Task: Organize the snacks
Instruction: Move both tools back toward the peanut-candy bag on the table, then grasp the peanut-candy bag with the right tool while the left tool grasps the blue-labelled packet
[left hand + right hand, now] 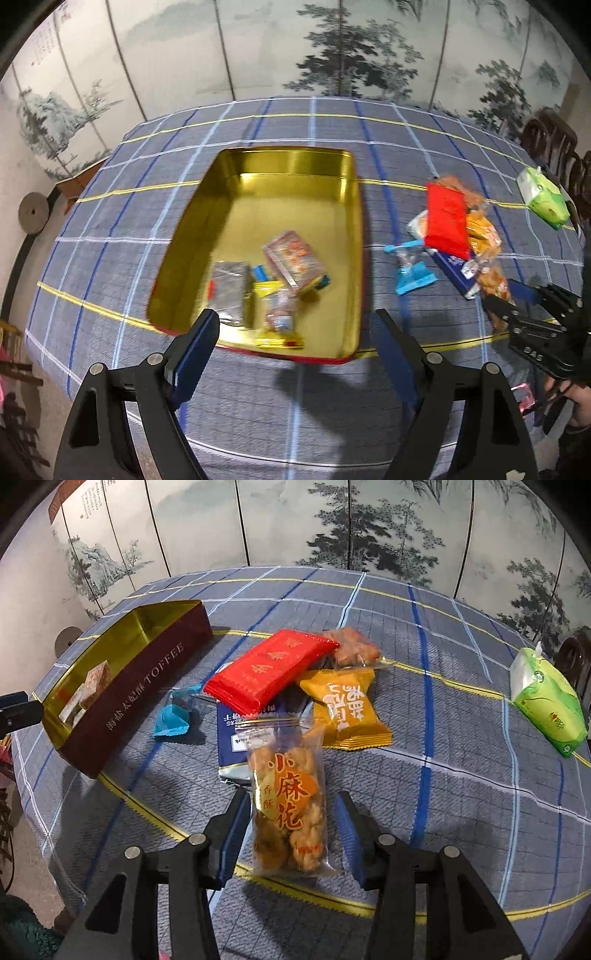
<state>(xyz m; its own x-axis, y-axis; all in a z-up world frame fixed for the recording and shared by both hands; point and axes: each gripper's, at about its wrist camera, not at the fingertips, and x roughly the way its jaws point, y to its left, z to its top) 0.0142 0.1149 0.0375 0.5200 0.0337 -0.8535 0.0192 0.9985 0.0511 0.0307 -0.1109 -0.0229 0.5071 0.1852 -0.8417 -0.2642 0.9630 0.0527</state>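
Hovering above the near edge of the tin (354,229), the left gripper (293,332) has its jaws spread wide and holds nothing. The tin, gold inside and dark red outside, sits on the plaid-covered surface (258,398) and already contains several small snack packets (291,260) gathered toward its near end, at about 6 o'clock within the tin.

In the right wrist view, the right gripper (293,821) is released too, its jaws parted on either side of a clear bag of fried dough twists (286,797) that lies flat on the surface (461,812). The fingers (236,819) look close to the bag's sides, but whether they touch it I cannot tell. The bag's far end overlaps a dark blue packet (229,734).

Beyond it, toward 12 o'clock, lies a loose pile: a red packet (269,668) resting on top, a yellow packet (343,709) just beside it at 2 o'clock from the bag, and a clear bag of brown snacks (354,650) at the far end of the pile. A small blue-wrapped candy (173,716) lies at 10 o'clock, between the pile and the tin (147,686), whose side reads TOFFEE. A green tissue pack (546,701) sits well apart at 2 o'clock, near the surface's right edge.

In the left wrist view, the pile appears at 2 o'clock from the tin, with the right gripper (517,306) reaching in from the right.
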